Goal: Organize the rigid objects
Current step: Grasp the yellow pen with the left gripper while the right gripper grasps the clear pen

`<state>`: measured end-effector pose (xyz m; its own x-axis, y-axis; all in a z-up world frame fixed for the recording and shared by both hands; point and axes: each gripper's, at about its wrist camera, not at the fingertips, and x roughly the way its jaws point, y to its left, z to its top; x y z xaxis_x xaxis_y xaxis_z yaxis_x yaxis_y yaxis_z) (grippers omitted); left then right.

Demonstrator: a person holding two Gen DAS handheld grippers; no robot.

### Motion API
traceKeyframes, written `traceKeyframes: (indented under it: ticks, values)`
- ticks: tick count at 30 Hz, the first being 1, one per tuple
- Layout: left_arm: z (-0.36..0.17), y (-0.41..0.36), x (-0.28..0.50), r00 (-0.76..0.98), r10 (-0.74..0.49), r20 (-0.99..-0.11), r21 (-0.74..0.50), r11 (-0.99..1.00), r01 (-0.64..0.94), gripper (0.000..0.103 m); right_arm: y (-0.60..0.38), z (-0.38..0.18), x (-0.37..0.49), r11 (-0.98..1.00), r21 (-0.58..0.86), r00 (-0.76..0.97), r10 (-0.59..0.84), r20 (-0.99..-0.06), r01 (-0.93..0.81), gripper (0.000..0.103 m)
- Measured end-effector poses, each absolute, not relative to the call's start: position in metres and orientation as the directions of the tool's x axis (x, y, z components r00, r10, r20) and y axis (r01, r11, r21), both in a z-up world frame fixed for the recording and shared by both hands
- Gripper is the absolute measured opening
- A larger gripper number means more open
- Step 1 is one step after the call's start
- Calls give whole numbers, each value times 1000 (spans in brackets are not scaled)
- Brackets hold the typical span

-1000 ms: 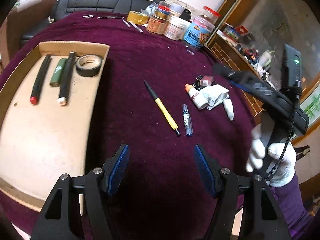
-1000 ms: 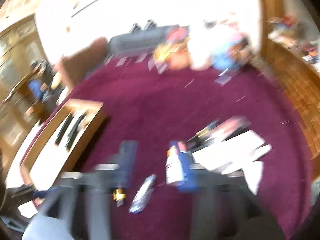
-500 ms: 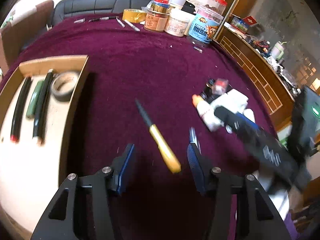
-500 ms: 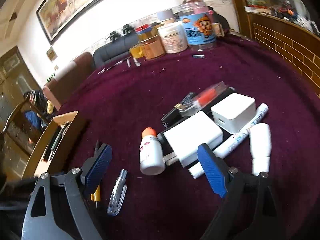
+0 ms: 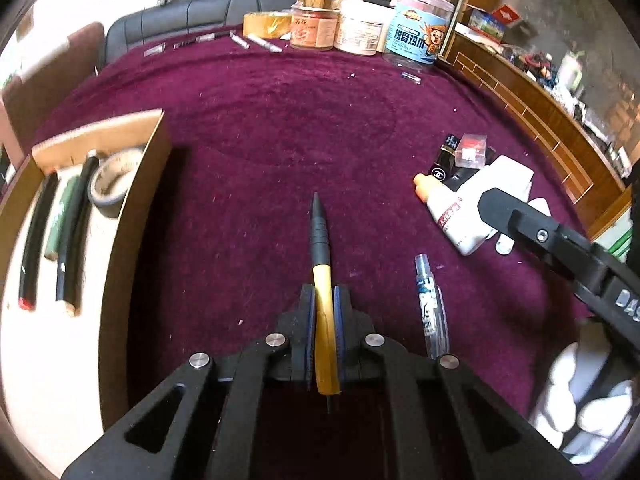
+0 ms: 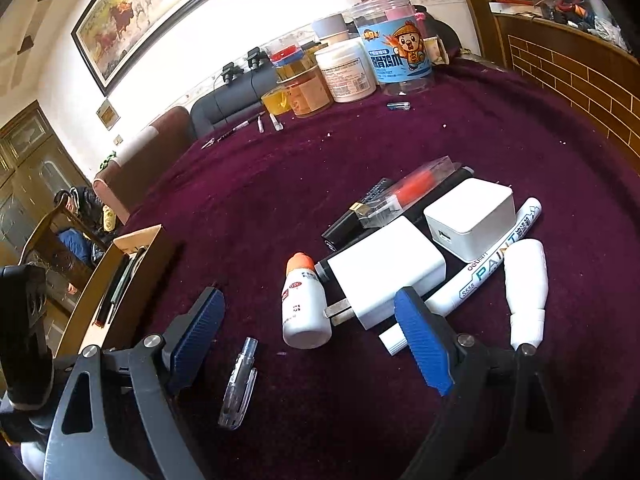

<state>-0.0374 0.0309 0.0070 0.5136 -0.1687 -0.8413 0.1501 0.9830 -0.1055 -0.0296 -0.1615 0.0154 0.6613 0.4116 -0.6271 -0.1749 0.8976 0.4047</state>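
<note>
My left gripper (image 5: 325,296) is shut on a yellow and black pen (image 5: 321,236) that points away over the purple tablecloth. A clear pen (image 5: 429,304) lies just right of it and also shows in the right wrist view (image 6: 239,384). My right gripper (image 6: 310,336) is open and empty, hovering near a white bottle with an orange cap (image 6: 302,304), two white chargers (image 6: 386,272), a white paint marker (image 6: 480,268) and a white tube (image 6: 525,284). A cardboard tray (image 5: 132,216) at the left holds pens and a tape roll (image 5: 114,184).
Jars and tubs (image 5: 360,28) and a yellow tape roll (image 5: 266,24) stand at the table's far edge, with small markers (image 5: 260,42) beside them. A black lipstick and a clear case (image 6: 404,196) lie behind the chargers. A wooden cabinet (image 5: 540,112) borders the right side.
My left gripper came down over the yellow pen and shut on it. My right gripper steadied over the bottle and chargers, still open.
</note>
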Motion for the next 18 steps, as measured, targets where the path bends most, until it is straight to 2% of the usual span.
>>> traceKeyframes:
  ticks: [4,8,13,18]
  values:
    - [9,19,-36,557,-147,-817,-55,983,177,6,-162,15,-30,899,405,662,406,-630,-166,88]
    - [15,38,-46,533,-239,-811,-176,970,167,5,-163,14,-29,900,410,658,400,-638,-148,88]
    - [50,63,-84,580,-329,-745,-273,944,185,5,-156,15,-29,922,363,653,359,-667,-136,88]
    - [79,95,-116,640,-364,-677,-317,929,193,5,-127,26,-56,944,270,626,328,-708,-189,88]
